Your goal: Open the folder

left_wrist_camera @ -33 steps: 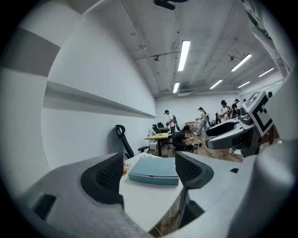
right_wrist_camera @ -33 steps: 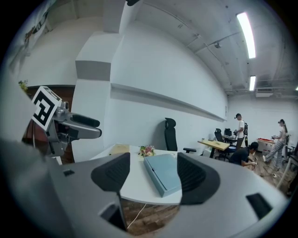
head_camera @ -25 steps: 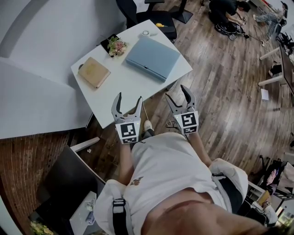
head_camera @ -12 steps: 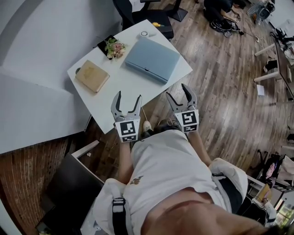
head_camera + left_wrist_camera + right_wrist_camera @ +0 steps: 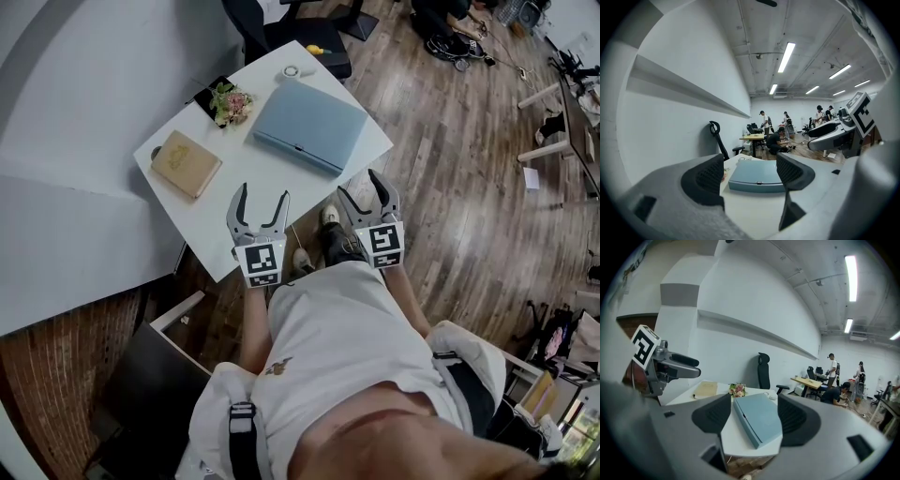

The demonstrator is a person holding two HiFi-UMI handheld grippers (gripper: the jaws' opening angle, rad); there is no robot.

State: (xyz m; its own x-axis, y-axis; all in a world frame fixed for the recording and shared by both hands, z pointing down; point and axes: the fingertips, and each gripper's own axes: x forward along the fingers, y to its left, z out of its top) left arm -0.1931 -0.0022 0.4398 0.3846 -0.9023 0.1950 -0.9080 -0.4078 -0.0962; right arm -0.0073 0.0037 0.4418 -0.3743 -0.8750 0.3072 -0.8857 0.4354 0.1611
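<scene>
A blue folder [image 5: 309,125] is lying flat and closed on the white counter [image 5: 251,183], in the upper middle of the head view. It is sitting on the counter's right part, with its clasp edge facing the lower right. To its left, a small bunch of flowers [image 5: 230,99] is standing near the counter's upper edge. A tan book [image 5: 187,163] is lying further left and lower, well apart from the folder. A small round white object [image 5: 292,70] is resting just above the folder's top corner. A black chair [image 5: 305,36] is standing beyond the counter at the top of the frame.

The left tool [image 5: 262,199] is hovering in the lower middle of the head view, over the counter's near edge. Its jaws are standing wide apart and holding nothing. In the left gripper view the folder is showing between them, well ahead. The right tool [image 5: 362,192] is hovering to the right of it, over the wooden floor [image 5: 450,169] just beside the counter's right edge. Its jaws are also spread wide and empty. The right gripper view is framing the folder between them, at a distance. Neither tool is touching the folder.
</scene>
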